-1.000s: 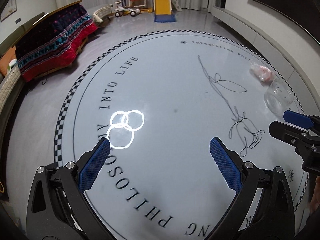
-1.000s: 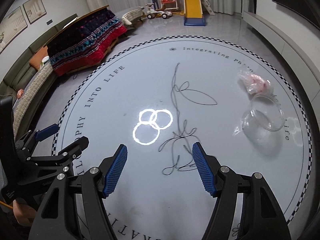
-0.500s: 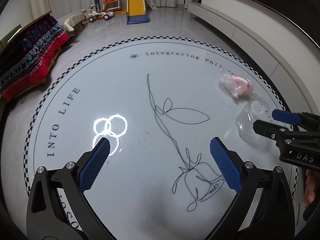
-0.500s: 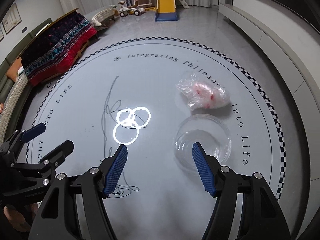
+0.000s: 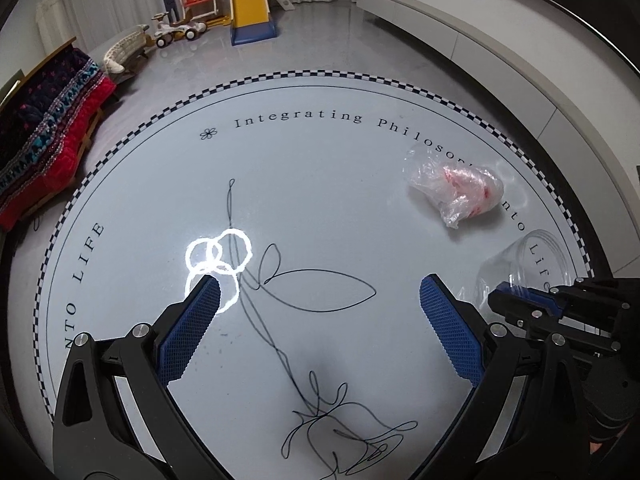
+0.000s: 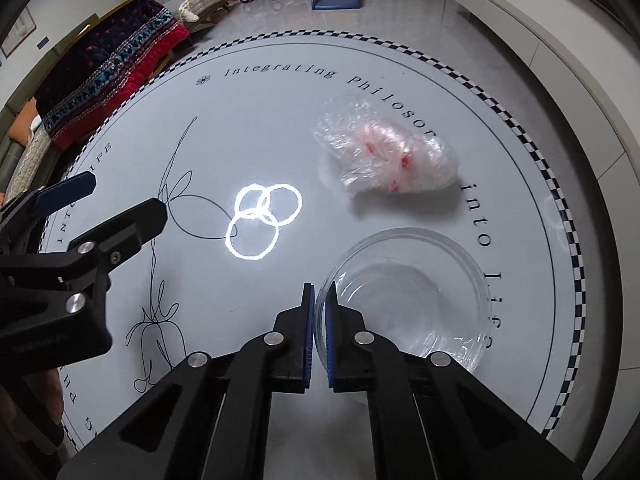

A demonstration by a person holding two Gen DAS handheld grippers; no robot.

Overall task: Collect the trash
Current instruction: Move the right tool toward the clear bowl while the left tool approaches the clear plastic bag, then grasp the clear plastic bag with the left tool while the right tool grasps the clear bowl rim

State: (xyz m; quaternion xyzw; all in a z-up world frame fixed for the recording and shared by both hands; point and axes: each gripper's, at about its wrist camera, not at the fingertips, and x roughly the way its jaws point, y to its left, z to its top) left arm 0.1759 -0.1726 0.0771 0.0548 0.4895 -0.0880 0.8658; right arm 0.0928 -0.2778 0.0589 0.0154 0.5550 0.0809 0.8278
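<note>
So the big change: the right gripper (image 6: 319,320), which was wide apart half a second ago and just lining up on the clear plastic bowl (image 6: 404,300), has now pinched together on the near-left part of the bowl's rim, one blue pad inside the wall and one outside. There's only a sliver of gap between the pads, and the thin plastic wall looks like it's sitting right in it, so I'd call that a grip on the rim, though the bowl is see-through enough that it's hard to be totally sure how much wall is caught. The bowl sits on the round white table (image 6: 360,56) near its right edge, not lifted as far as I can tell. The crumpled plastic bag (image 6: 388,156) with red print lies just beyond the bowl, apart from it, untouched. The left gripper (image 5: 320,316) has swung round to face that side too; its fingers are spread wide with nothing between them, hovering over the flower line drawing in the middle of the table. From the left view you can see the right gripper (image 5: 532,304) at the bowl (image 5: 528,264). My guess is the bowl gets picked up first, maybe as the container, and the left one is free to go for the bag. A rim pinch on flimsy plastic could slip or flex when lifted.
</note>
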